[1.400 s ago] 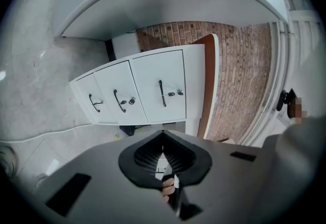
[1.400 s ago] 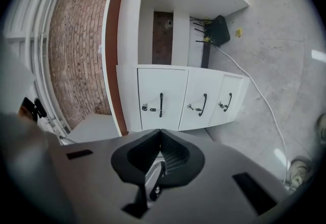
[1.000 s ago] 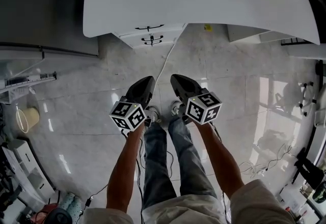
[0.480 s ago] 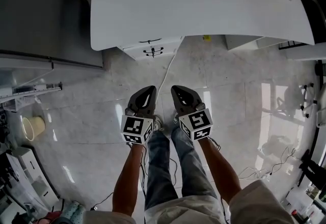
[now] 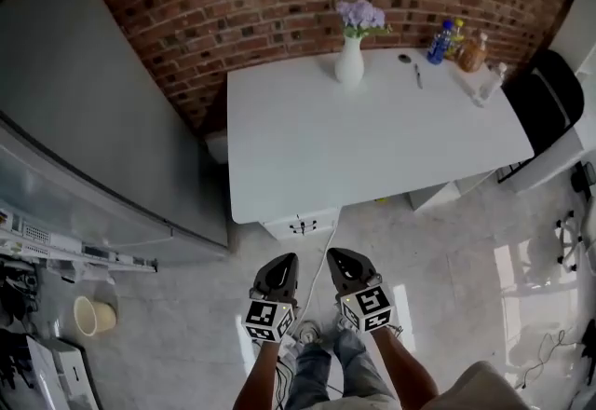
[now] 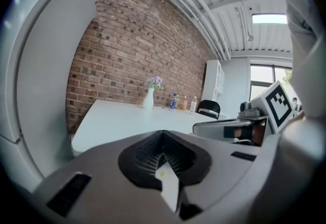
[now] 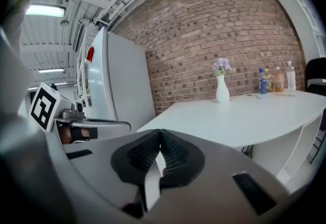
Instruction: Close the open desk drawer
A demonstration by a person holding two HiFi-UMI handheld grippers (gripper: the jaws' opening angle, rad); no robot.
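From where I stand, the white drawer unit with the small black handles [image 5: 300,225] sits under the near left corner of the white rectangular desk [image 5: 372,147], its front poking out just past the desk's near edge. The view from the head is too small to tell how far any drawer stands open. The left gripper [image 5: 284,261] and the right gripper [image 5: 335,256] are side by side in front of the person, well short of that unit, and each has its jaws pressed together on nothing. I'd say the step in hand is the approach. To do it well, they should come down and forward to the level of the open drawer. One or both closed tips should then go flat against its front beside the handle, followed by a straight, even push along the runners so it doesn't skew or bounce back. I see no call to spread the jaws. As for writing, I can read none. The cubes on the grippers carry only black-and-white square patterns. Any labels on the blue bottle [image 5: 440,43] and the amber bottle [image 5: 470,52] by the desk's far right corner are too small. The white vase of lilac flowers [image 5: 350,63] at the far edge is plain.
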